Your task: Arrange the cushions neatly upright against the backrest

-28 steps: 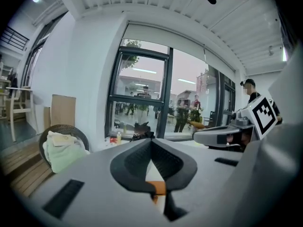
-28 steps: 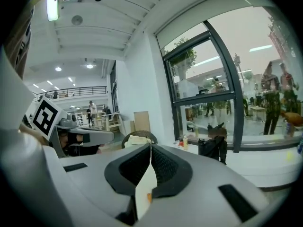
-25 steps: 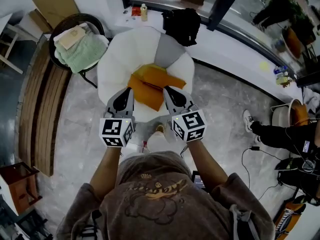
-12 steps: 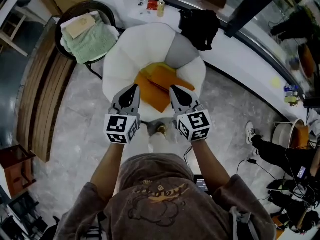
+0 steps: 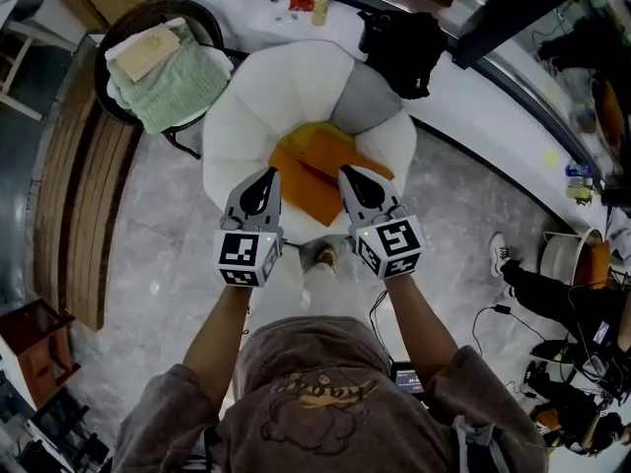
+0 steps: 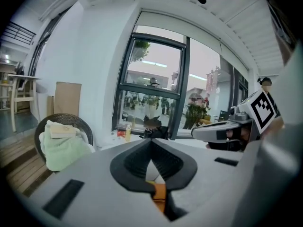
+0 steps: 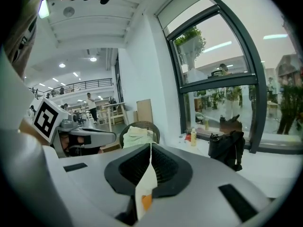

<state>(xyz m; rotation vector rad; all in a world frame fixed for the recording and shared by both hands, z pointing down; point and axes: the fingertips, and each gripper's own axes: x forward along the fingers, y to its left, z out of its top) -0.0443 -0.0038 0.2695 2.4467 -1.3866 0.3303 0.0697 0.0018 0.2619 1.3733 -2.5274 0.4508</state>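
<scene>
Pale marble floor (image 5: 463, 225) lies under a person holding two grippers side by side over the front edge of a white armchair (image 5: 256, 106). The left gripper (image 5: 270, 175) and the right gripper (image 5: 348, 174) both have their jaws clenched together, with nothing between them. Just past their tips an orange cushion (image 5: 315, 166) lies flat and askew on the seat, near its front edge. A grey cushion (image 5: 363, 101) leans at the backrest's far right. Beyond, a black bag (image 5: 404, 42) sits on the window ledge.
</scene>
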